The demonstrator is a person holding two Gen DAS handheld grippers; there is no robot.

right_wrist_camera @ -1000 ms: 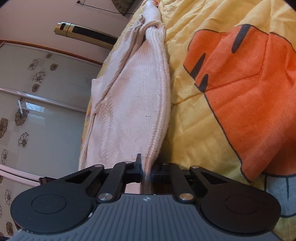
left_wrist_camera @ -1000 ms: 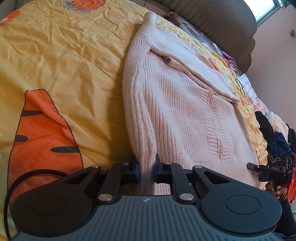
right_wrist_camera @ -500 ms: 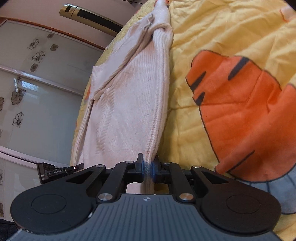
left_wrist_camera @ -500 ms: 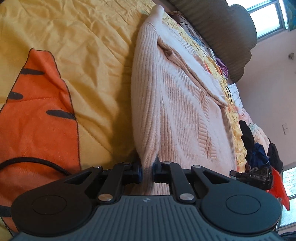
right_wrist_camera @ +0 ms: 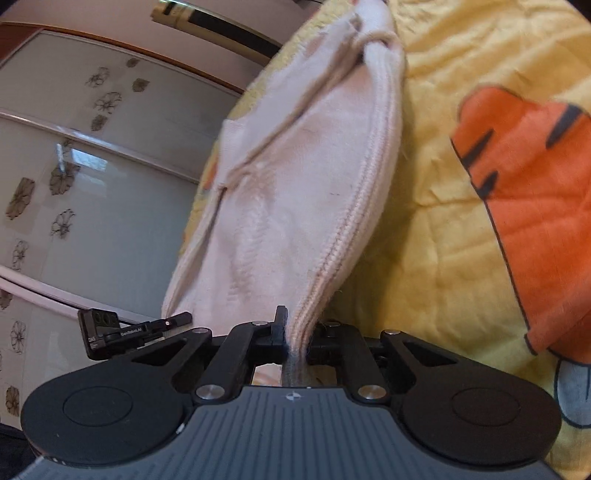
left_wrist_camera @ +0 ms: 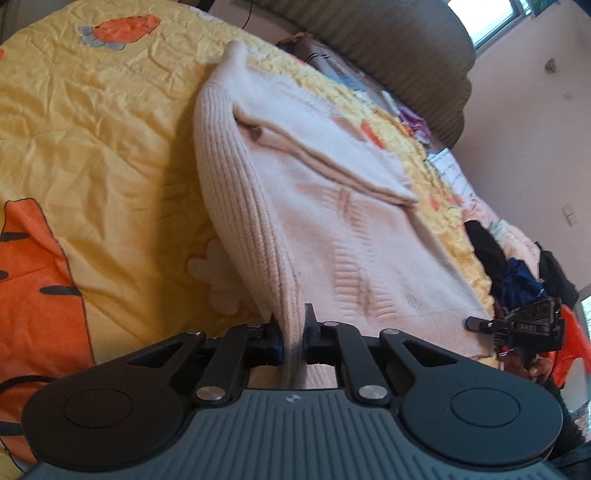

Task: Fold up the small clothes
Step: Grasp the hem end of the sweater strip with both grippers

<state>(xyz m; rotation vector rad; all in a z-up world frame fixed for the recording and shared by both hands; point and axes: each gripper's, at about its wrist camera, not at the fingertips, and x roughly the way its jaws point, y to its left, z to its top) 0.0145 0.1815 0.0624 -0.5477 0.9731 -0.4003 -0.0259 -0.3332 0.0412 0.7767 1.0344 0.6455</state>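
The left gripper [right_wrist_camera: 173,320] bears small white lettering, too blurred to read.

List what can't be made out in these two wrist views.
- Sweater hem, both views: pinched between the jaws of the left gripper and right gripper, cut off behind the gripper bodies.
- Bedspread under the sweater: covered by the knit.
- Clothes pile, left view: small, blurred, items not separable.
- Sweater collar, right view: motion blur, cut by the top edge.
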